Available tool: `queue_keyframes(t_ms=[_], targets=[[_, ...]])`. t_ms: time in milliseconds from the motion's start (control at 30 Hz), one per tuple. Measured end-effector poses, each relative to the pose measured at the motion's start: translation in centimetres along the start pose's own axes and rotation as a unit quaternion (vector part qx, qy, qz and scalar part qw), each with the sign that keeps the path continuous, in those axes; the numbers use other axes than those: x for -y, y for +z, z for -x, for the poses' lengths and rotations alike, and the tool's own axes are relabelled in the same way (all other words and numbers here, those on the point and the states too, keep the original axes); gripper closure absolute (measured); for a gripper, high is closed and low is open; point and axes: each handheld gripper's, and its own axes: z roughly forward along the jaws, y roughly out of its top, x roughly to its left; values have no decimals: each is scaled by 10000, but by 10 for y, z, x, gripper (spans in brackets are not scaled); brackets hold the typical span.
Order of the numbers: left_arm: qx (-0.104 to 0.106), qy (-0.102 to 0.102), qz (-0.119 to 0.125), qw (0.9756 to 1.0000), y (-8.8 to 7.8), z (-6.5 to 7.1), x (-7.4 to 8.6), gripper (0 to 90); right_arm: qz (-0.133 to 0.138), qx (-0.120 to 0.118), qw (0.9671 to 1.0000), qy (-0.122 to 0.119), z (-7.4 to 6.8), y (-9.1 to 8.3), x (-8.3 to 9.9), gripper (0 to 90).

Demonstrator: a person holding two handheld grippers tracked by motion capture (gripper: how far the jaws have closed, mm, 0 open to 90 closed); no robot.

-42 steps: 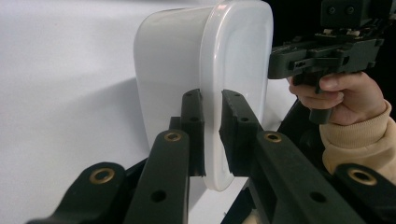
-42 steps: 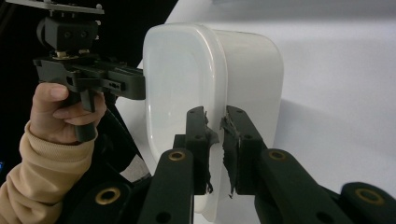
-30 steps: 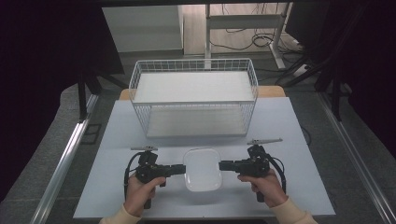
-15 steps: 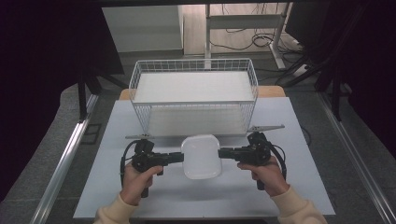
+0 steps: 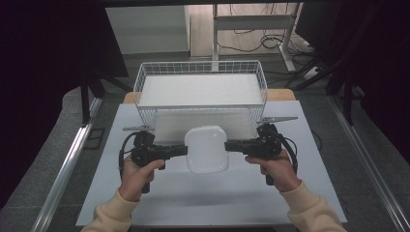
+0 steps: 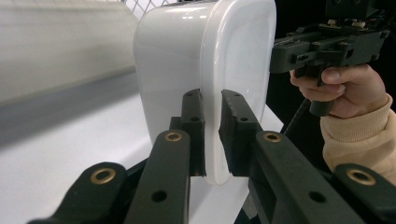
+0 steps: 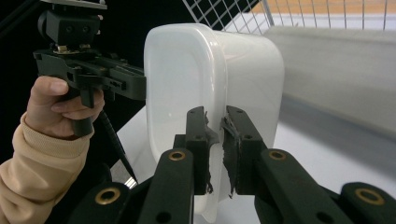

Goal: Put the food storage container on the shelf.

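Basket [image 5: 200,67] sits at the far side, container [image 5: 206,149] hangs just near of it over the table [image 5: 217,203]. Left gripper [image 5: 183,150] and right gripper [image 5: 229,145] both pinch its rim. Keep hands level, lift together to clear the wire wall.

Glossy white plastic container [image 5: 206,149], white wire basket [image 5: 200,89], matt white table [image 5: 203,193].

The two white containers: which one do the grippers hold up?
The small solid plastic tub, pinched at its rim by the left gripper and right gripper. The wire basket stands behind on the table.
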Motion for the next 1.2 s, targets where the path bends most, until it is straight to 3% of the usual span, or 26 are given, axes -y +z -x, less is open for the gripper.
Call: queue_keyframes(t_ms=[1033, 1200], targets=[[-104, 353, 129, 9992, -7, 2, -47, 799, 265, 184, 9990, -323, -7, -6, -44, 801], [-77, 395, 150, 9991, -10, 2, -59, 799, 334, 114, 9989, -311, -7, -8, -53, 801]])
